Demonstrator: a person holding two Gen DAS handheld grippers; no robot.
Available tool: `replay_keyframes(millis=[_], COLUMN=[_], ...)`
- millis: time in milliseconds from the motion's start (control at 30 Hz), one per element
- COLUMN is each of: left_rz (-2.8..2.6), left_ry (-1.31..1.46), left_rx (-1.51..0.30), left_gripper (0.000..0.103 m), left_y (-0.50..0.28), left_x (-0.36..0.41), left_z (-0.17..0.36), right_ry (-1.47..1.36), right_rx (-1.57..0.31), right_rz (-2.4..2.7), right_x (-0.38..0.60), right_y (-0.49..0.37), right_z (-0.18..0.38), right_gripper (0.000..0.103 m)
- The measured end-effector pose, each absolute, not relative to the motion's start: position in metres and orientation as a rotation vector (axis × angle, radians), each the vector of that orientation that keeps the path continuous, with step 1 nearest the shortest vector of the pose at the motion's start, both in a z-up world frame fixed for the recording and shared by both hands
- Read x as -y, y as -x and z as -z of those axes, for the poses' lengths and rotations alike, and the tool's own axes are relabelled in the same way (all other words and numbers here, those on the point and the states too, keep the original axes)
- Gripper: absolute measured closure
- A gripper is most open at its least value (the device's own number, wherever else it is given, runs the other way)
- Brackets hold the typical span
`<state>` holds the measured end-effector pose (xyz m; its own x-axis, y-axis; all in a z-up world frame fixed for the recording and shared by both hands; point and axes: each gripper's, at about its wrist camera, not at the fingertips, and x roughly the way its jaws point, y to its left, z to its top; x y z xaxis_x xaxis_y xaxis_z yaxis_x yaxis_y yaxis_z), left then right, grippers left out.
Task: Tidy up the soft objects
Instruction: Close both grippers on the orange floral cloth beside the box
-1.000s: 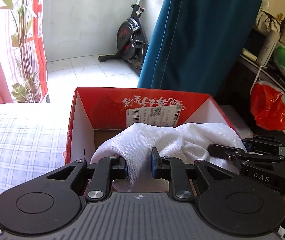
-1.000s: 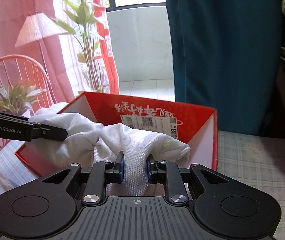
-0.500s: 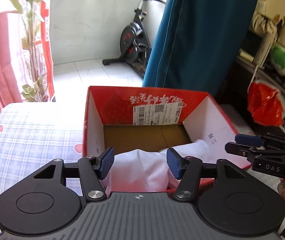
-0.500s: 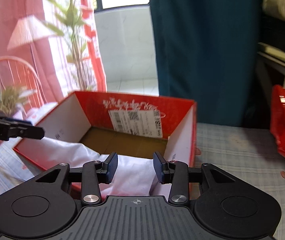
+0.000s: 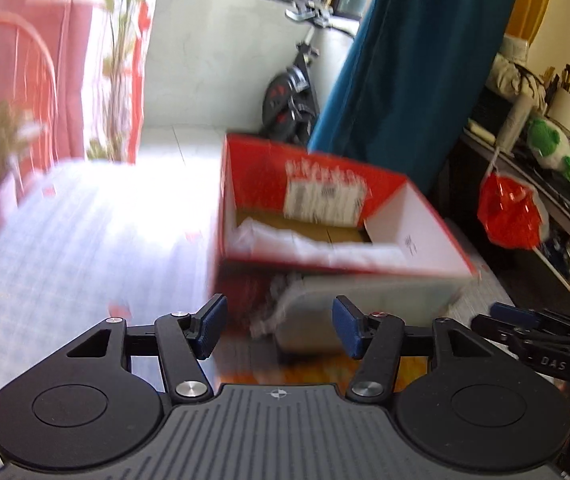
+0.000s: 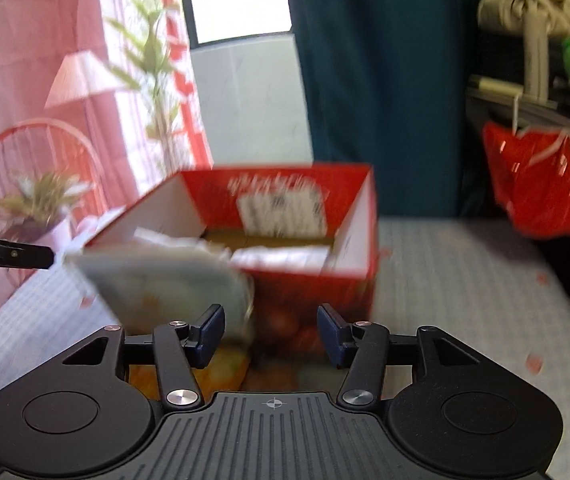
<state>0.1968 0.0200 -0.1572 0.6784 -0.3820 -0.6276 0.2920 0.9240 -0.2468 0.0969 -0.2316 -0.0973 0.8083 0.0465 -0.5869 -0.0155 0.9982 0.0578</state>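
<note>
A checked counter [image 6: 465,280] fills the lower half of both views, with a teal curtain [image 5: 417,60] at upper right. At centre stands the red box [image 5: 313,172], the white cloth [image 5: 305,244] lying inside it. A blurred pale object [image 6: 165,284] leans against the box's near wall. A red bag [image 6: 541,184] hangs right. The left gripper [image 5: 279,327] and right gripper [image 6: 271,335] hang spread wide, empty.

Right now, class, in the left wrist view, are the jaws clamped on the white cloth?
No: the left gripper is open with nothing between its jaws, while the white cloth lies in the red box.
</note>
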Motion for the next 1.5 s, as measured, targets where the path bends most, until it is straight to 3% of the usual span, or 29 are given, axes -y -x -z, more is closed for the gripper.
replay_keyframes(millis=[133,767,1000,1400,1500], left_rz=[0.373,0.275,0.280,0.270,0.259], left_ry=[0.158,0.301,0.328,0.305,0.303], left_rx=[-0.814,-0.984,-0.980,-0.970,-0.964], left_gripper=[0.055,0.054,0.054,0.054,0.054], left_y=[-0.191,-0.185,-0.186,-0.187,-0.186], left_x=[-0.019,-0.038,-0.038,-0.029,-0.028], left_z=[0.184,0.254,0.257,0.264,0.265], right_ry=[-0.064,-0.079,-0.075,-0.023,0.000], right_rx=[-0.673,-0.811,-0.807,-0.822,-0.826], right_rz=[-0.059,-0.150,-0.165,-0.169,-0.164], right_x=[0.218,0.197,0.192,0.187,0.182], right_y=[-0.094,-0.120,-0.117,-0.122,-0.123], right_z=[0.114,0.150,0.154,0.156,0.156], right_gripper=[0.055,0.051,0.050,0.055,0.065])
